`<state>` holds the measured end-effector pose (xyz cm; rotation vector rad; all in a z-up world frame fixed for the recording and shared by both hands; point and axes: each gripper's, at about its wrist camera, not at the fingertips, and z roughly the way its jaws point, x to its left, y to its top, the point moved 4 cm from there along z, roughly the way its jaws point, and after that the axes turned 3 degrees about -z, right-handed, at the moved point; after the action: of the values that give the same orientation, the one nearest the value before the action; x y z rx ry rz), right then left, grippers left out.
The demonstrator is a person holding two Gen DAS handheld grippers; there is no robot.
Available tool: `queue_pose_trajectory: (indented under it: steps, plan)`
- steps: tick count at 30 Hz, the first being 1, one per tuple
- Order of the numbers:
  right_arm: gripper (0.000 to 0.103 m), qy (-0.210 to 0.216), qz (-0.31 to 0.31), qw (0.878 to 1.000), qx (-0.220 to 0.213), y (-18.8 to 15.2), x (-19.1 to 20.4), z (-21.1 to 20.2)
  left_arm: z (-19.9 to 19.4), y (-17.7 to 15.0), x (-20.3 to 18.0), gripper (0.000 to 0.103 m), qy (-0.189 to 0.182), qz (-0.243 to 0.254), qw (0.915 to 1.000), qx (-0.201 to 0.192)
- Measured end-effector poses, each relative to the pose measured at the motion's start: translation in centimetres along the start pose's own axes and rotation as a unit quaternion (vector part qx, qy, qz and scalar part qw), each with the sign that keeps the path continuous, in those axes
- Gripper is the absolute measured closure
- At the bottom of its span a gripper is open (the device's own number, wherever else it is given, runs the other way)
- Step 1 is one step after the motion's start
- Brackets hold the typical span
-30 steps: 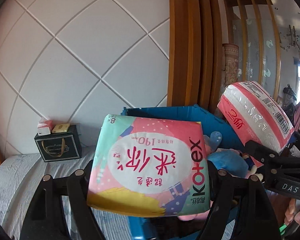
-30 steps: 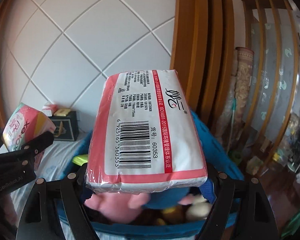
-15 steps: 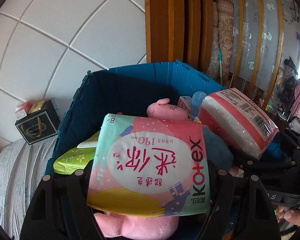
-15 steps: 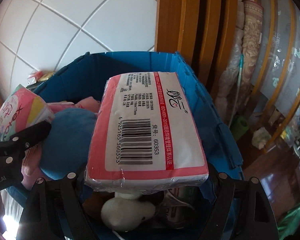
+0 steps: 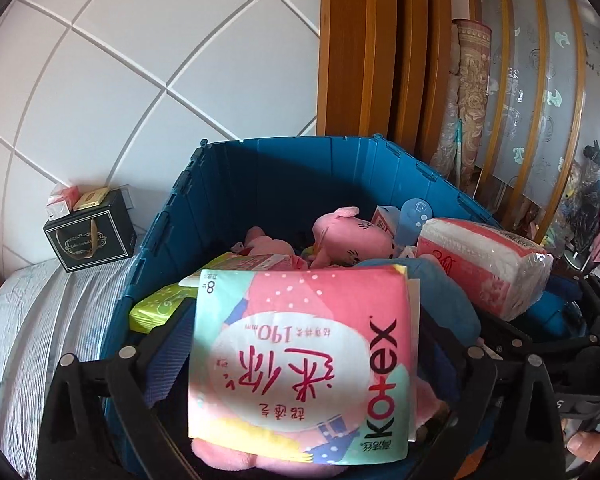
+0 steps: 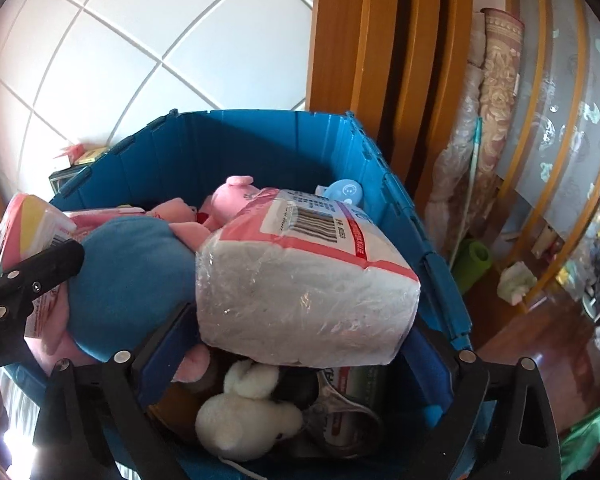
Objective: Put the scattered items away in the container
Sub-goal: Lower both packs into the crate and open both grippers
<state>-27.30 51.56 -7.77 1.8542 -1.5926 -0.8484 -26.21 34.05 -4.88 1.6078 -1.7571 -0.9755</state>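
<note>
Over the blue bin (image 5: 284, 144) my left gripper (image 5: 304, 320) has its jaws opening. The pink and mint Kotex pack (image 5: 300, 360) lies between the fingers on a pink plush, and the left pad stands clear of it. My right gripper (image 6: 304, 320) is also opening. The red and white tissue pack (image 6: 308, 280) between its fingers has tipped forward onto a blue plush (image 6: 132, 272) and a white plush (image 6: 244, 412), with both pads apart from it. Each gripper shows at the edge of the other's view, the right gripper (image 5: 540, 340) and the left gripper (image 6: 40, 272).
The bin (image 6: 260, 114) also holds a pink plush (image 5: 348, 232) and a green packet (image 5: 160, 304). It stands on a striped bed cover (image 5: 32, 320) against a quilted white headboard. A black gift box (image 5: 92, 236) sits at the left, a wooden frame (image 5: 364, 48) and a rolled carpet (image 5: 468, 100) behind.
Both grippers came forward and down over the bin, then their jaws widened. The Kotex pack slipped loose between the left fingers. The tissue pack tipped forward out of the right grip.
</note>
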Motion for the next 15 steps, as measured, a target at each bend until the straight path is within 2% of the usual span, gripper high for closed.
queue_pose_trajectory:
  steps: [4, 9, 15]
  plan:
    - [0.0, 0.004, -0.005, 1.0, -0.016, 0.1, -0.1, -1.5, -2.4, 0.2, 0.1, 0.003, 0.021, 0.003, 0.9993, -0.031]
    - [0.0, -0.002, -0.009, 0.999, -0.037, 0.1, -0.3, -4.7, -5.5, 0.1, 0.4, 0.002, 0.011, -0.007, 0.9989, -0.045]
    - [0.0, 0.013, 0.0, 0.998, -0.06, -1.5, 0.4, -10.4, -8.5, -1.8, 0.2, 0.002, -0.006, 0.0, 0.9998, -0.017]
